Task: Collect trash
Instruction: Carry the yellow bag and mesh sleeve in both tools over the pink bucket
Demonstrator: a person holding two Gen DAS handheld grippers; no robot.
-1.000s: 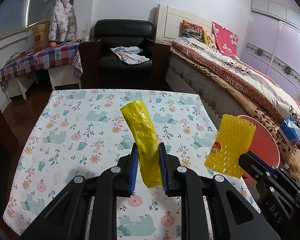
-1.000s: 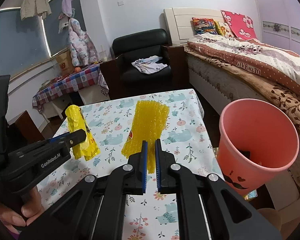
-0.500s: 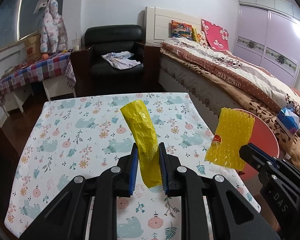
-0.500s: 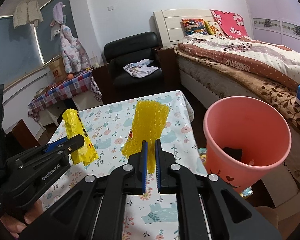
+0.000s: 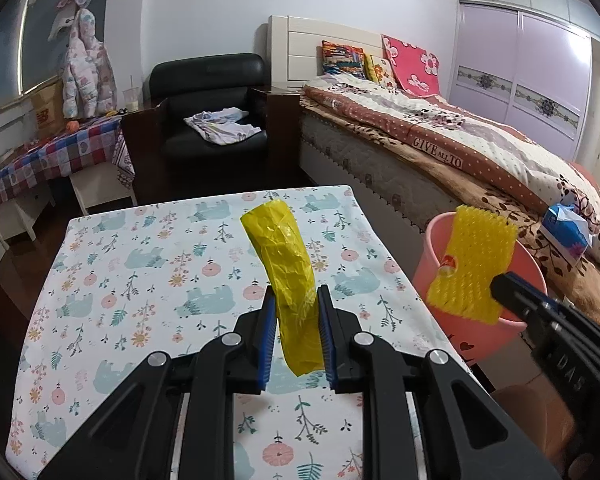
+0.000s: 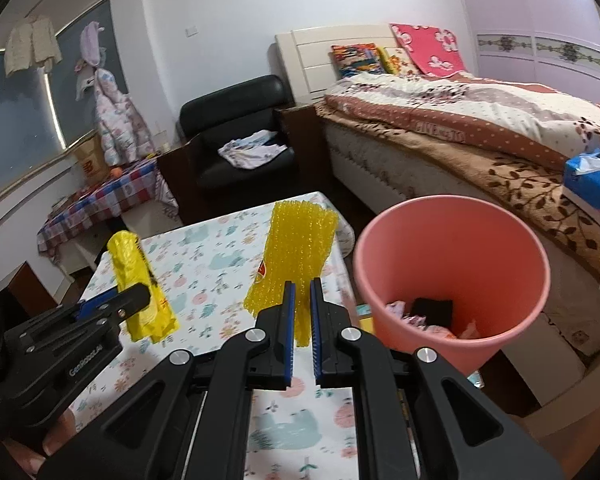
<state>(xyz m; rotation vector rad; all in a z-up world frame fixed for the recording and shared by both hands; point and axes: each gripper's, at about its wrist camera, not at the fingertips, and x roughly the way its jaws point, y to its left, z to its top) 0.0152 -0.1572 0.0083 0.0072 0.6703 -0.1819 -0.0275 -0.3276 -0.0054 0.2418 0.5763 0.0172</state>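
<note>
Left wrist view: biggest thing is the table [image 5: 112, 264] with the bear-and-flower cloth, filling the lower left and centre of the frame; nothing else lies on the cloth that we can see. Right of it, at the frame's right edge, the pink bin [image 5: 476, 336] stands off the table's edge, with the bed behind it. In the right wrist view the bin [image 6: 512, 320] sits right of centre, mouth wide toward us, a black scrap and some pale bits already at the bottom.

Then the trash. The right gripper [image 6: 302, 300] is clamped on the lower end of a yellow foam net [image 6: 300, 240], which stands up at frame centre, just left of the bin rim. The left gripper [image 5: 297, 320] pinches a crumpled yellow wrapper [image 5: 288, 264], upright at frame centre, over the cloth and well left of the bin.

Step in hand, as we read it: carrying both pieces to the bin. To do it well we take the net first, since it is nearest; bring it over the middle of the mouth, not the rim, then let go. It is light and may cling to the pads or drift, so release low. Keep the wrapper squeezed until it too is over the opening
</note>
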